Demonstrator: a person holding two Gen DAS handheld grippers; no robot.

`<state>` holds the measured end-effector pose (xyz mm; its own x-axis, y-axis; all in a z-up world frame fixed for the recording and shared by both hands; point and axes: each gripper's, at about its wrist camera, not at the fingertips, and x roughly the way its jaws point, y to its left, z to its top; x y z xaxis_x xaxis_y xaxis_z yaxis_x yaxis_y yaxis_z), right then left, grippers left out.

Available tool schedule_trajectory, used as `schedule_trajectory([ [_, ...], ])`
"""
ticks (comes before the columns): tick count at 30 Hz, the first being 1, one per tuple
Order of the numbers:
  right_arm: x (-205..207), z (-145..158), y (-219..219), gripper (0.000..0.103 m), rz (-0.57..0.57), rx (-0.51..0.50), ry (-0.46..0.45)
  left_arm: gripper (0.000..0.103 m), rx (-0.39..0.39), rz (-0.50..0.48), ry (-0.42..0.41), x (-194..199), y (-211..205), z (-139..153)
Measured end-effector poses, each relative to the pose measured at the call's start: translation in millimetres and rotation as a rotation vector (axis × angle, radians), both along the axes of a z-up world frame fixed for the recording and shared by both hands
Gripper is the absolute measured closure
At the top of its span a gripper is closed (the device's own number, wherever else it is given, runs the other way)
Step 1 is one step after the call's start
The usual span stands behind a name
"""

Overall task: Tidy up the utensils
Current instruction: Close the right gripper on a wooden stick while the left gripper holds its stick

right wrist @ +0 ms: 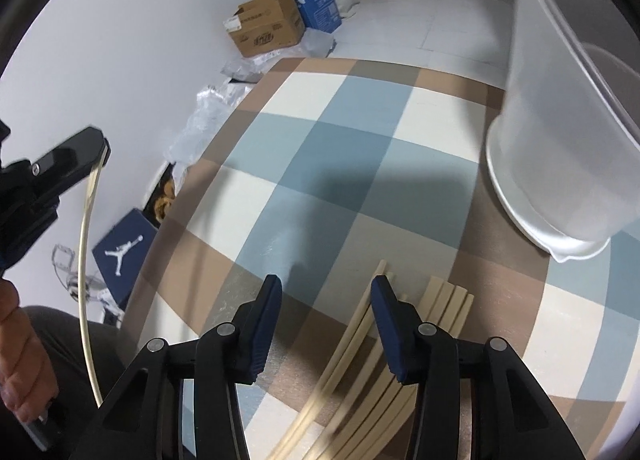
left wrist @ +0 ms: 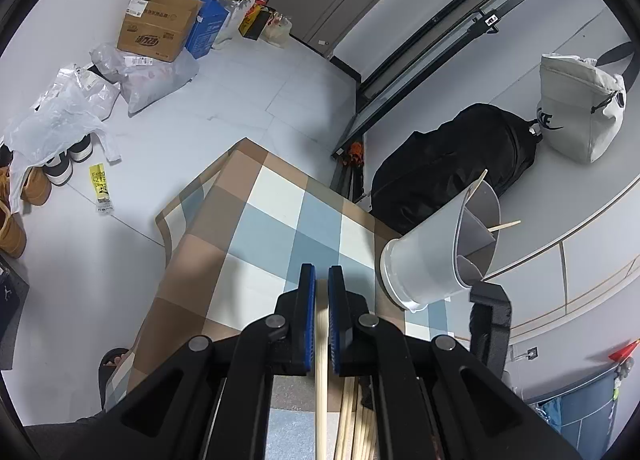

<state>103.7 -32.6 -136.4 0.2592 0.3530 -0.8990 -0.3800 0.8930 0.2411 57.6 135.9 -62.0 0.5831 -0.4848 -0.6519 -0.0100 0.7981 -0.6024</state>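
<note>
My left gripper is shut on a single pale wooden chopstick, held above the checked tablecloth. It also shows at the left of the right wrist view with the chopstick hanging from it. A white divided utensil holder stands to its right with two chopsticks in it. It shows in the right wrist view too. My right gripper is open and empty above a pile of chopsticks on the table.
The table edge drops to a tiled floor on the left. Cardboard boxes, plastic bags and shoes lie there. A black backpack and a white bag sit behind the holder.
</note>
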Motion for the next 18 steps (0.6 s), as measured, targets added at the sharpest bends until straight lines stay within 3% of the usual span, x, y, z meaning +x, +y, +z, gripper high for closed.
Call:
schedule_trajectory([
  [5,-2,0,9,0.058,0.023,-0.04,0.011,0.101,-0.003,0.005,-0.001,-1,1,0],
  [12,-1,1,-2,0.059,0.001,0.007,0.055,0.101,-0.008,0.005,0.003,-1,1,0],
  [18,5,1,13,0.057,0.007,-0.064,0.07,0.101,-0.01,0.013,0.004,-2,5,-1],
])
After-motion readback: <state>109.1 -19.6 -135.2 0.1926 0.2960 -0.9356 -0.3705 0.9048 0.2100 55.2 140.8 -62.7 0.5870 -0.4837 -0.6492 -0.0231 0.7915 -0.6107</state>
